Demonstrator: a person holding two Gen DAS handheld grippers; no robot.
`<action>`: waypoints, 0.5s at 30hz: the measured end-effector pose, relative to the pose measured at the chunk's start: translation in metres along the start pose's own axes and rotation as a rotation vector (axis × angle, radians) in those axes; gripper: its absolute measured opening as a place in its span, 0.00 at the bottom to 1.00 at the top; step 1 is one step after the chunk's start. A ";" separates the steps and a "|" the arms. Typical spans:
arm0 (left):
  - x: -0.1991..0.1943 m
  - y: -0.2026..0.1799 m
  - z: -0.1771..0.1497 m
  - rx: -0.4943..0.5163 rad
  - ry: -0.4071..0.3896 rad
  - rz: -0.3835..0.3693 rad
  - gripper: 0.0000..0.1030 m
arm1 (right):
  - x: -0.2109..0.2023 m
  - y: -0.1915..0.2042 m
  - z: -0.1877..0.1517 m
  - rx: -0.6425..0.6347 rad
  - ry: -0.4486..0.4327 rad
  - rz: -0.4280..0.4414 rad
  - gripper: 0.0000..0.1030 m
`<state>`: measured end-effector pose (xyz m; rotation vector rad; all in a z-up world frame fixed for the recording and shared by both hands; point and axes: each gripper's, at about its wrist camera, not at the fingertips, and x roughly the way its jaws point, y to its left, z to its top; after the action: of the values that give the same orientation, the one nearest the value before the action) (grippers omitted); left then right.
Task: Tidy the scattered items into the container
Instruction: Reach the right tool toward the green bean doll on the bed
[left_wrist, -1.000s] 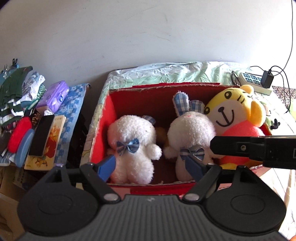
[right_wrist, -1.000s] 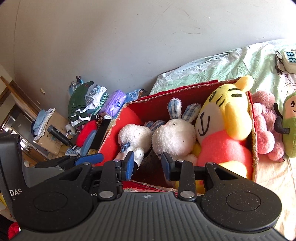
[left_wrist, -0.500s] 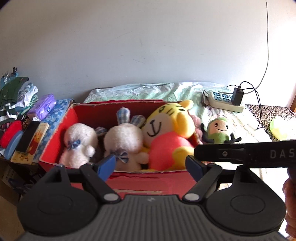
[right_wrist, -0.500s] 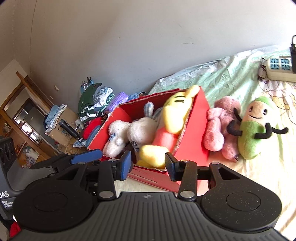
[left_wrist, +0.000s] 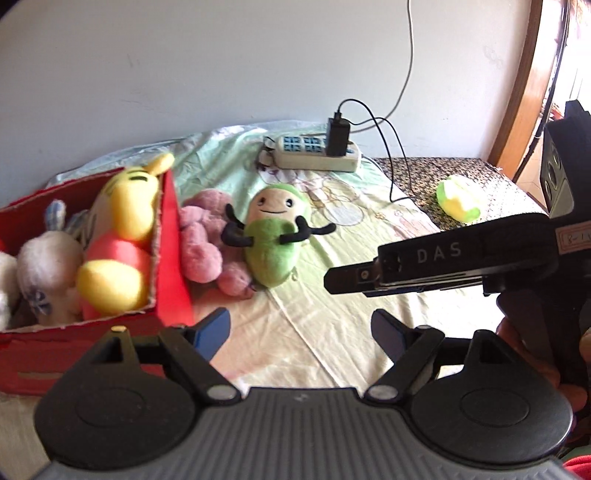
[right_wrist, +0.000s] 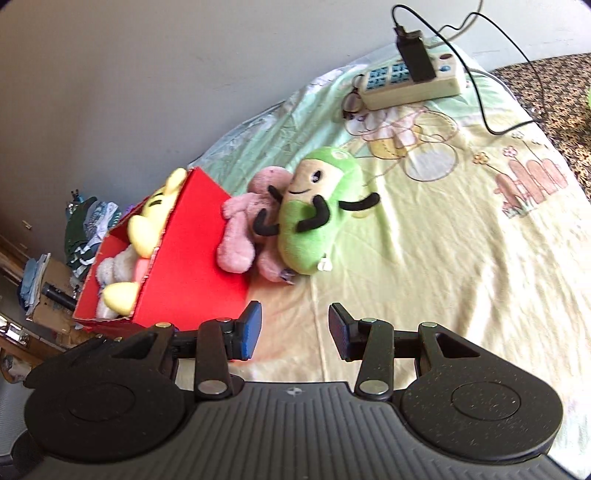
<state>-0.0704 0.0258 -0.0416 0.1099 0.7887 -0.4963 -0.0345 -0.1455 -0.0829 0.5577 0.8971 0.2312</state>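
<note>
A red box (left_wrist: 173, 258) (right_wrist: 192, 254) stands on the bed at the left and holds a yellow tiger plush (left_wrist: 122, 236) and white bunny plushes (left_wrist: 44, 266). A green bean plush (left_wrist: 275, 236) (right_wrist: 314, 218) lies on the sheet right of the box, against a pink plush (left_wrist: 201, 243) (right_wrist: 240, 232). A green-yellow ball plush (left_wrist: 460, 199) lies far right. My left gripper (left_wrist: 299, 332) is open and empty above the sheet, in front of the green plush. My right gripper (right_wrist: 293, 328) is open and empty, short of the green plush; it also shows at the right of the left wrist view (left_wrist: 443, 262).
A power strip (left_wrist: 314, 151) (right_wrist: 410, 81) with a black charger and cables lies at the back of the bed by the wall. Clothes and boxes (right_wrist: 85, 229) are piled left of the bed. A wooden door frame (left_wrist: 524, 85) stands at the right.
Both grippers have swung right, away from the box opening, toward the green and pink plushes on the sheet. Both stay open and empty.
</note>
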 end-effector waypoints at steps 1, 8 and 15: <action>0.009 -0.002 -0.002 -0.008 0.014 -0.010 0.84 | 0.002 -0.009 -0.001 0.018 0.012 -0.013 0.43; 0.059 -0.005 -0.012 -0.047 0.103 -0.073 0.90 | 0.018 -0.041 0.006 0.118 0.073 -0.035 0.43; 0.081 0.001 -0.005 -0.099 0.100 -0.054 0.94 | 0.042 -0.046 0.037 0.160 0.116 0.049 0.42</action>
<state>-0.0246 -0.0036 -0.1022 0.0223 0.9142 -0.5046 0.0184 -0.1797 -0.1183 0.7212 1.0211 0.2390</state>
